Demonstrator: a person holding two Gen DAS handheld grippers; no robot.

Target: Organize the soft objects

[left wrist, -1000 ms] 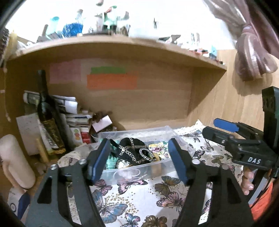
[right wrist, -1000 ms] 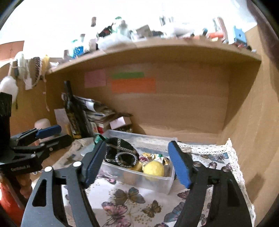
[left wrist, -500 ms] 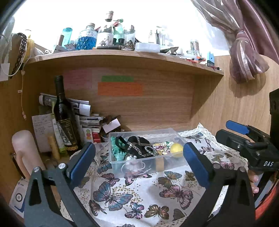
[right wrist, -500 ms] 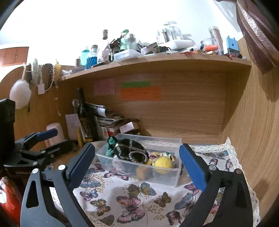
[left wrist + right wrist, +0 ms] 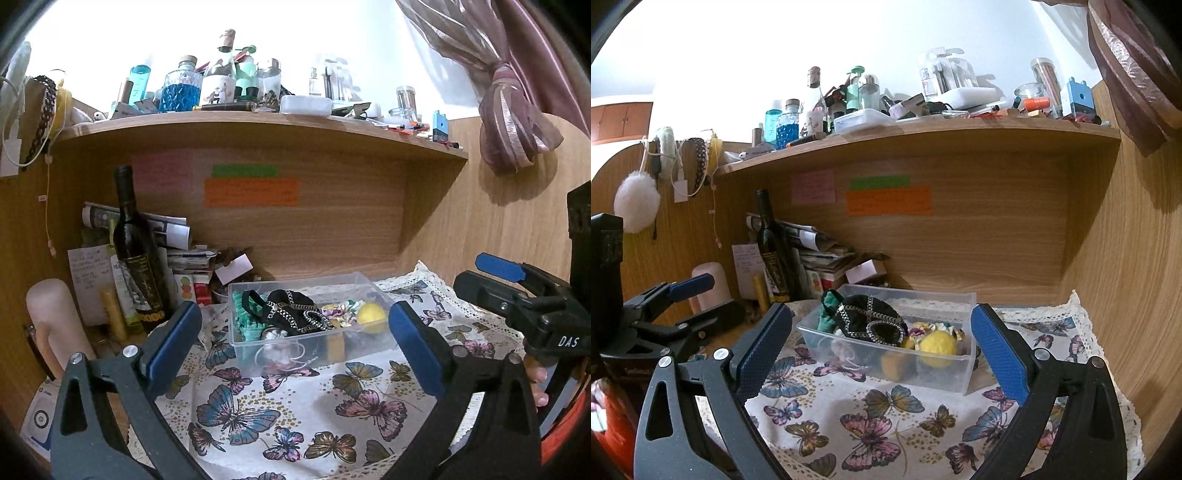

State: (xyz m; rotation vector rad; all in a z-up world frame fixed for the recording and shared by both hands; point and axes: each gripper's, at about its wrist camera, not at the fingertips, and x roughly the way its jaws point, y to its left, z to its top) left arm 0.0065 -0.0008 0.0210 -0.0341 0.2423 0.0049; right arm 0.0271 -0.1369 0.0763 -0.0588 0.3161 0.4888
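In the left wrist view, the left claw (image 5: pixel 293 343) gaped wide and empty over the butterfly-print cloth (image 5: pixel 295 398), short of the clear plastic bin (image 5: pixel 354 347) of soft objects near the table's back edge.

In the right wrist view, the right claw (image 5: pixel 882 349) likewise stood wide, holding nothing; lace-edged cloth (image 5: pixel 1052 332) lay bare toward the wooden side wall (image 5: pixel 1126 277).

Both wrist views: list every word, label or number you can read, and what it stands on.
"DAS": right gripper body, white letters, left wrist view.
Left gripper body lettering: too blurred.
Pink note, green note, orange note: handwriting too small.
Wine bottle label and paper sheet: unreadable.
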